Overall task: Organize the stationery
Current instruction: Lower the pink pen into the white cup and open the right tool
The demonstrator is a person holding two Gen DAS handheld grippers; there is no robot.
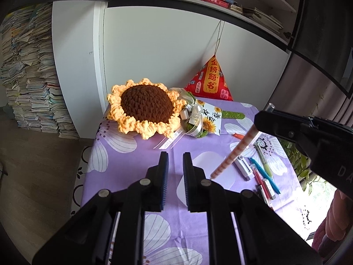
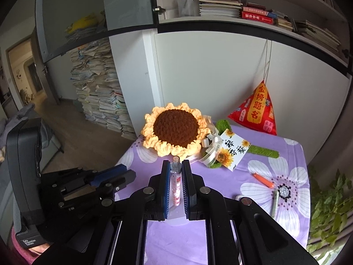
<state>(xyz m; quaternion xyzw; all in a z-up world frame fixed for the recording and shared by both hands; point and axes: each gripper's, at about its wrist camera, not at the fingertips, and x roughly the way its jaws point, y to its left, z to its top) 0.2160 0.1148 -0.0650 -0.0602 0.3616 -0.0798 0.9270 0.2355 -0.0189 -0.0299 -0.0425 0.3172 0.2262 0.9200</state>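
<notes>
Left gripper (image 1: 174,163): jaws drawn in to their narrow setting with nothing between them, hovering over the purple floral desk (image 1: 123,161) just short of the crochet sunflower (image 1: 145,108) at 12 o'clock. Keep it parked there, or back it toward 6 o'clock so it stays out of the transfer path.

Right gripper (image 2: 175,172): jaws clamped on the striped pen (image 2: 175,185), cap end poking out past the tips toward 12 o'clock. In the left wrist view the same pen hangs slanted, tip pointing down toward a pale translucent sheet-like thing (image 1: 211,172) on the desk; can't tell what that is, maybe a case or tray.

Rest of the stationery sits at 3 o'clock of the left gripper: a cluster of pens (image 1: 264,176), a white corrector-like item (image 1: 242,167), and an orange pen (image 1: 238,136) further back.

My read: you're mid-carry. Lower the pen tip-first and slowly, level it before releasing so it doesn't roll, and set it parallel with the others. Don't sweep low; the ribbon and card (image 2: 233,152) are close.
</notes>
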